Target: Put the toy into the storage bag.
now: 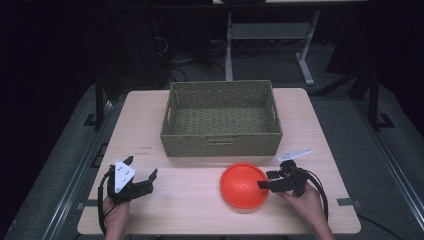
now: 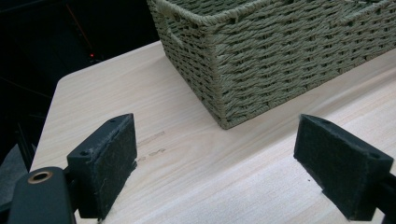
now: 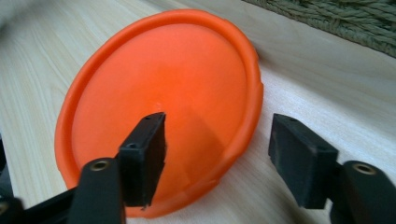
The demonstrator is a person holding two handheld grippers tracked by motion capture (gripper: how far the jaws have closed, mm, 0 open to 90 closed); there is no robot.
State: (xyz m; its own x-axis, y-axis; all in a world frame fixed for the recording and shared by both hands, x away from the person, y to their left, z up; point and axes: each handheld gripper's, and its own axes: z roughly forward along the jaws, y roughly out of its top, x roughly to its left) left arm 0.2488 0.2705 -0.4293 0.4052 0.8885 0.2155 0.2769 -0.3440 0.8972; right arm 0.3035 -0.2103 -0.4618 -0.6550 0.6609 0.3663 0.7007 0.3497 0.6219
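Note:
An orange plastic bowl (image 1: 244, 185) (image 3: 159, 93) sits on the light wooden table (image 1: 185, 210), in front of the woven basket (image 1: 220, 143). My right gripper (image 1: 265, 180) (image 3: 217, 135) is at the bowl's right edge with its jaws astride the rim: one jaw over the inside, the other outside, with a gap on the outer side. The pads do not press the rim, so it is open. My left gripper (image 1: 142, 166) (image 2: 215, 140) rests near the table's front left, open, with bare tabletop between its pads.
The olive woven basket (image 2: 280, 56) stands at the middle back of the table, its inside bare; its near corner lies just ahead of the left gripper. A dark floor and a metal table frame (image 1: 305, 60) lie beyond the far edge.

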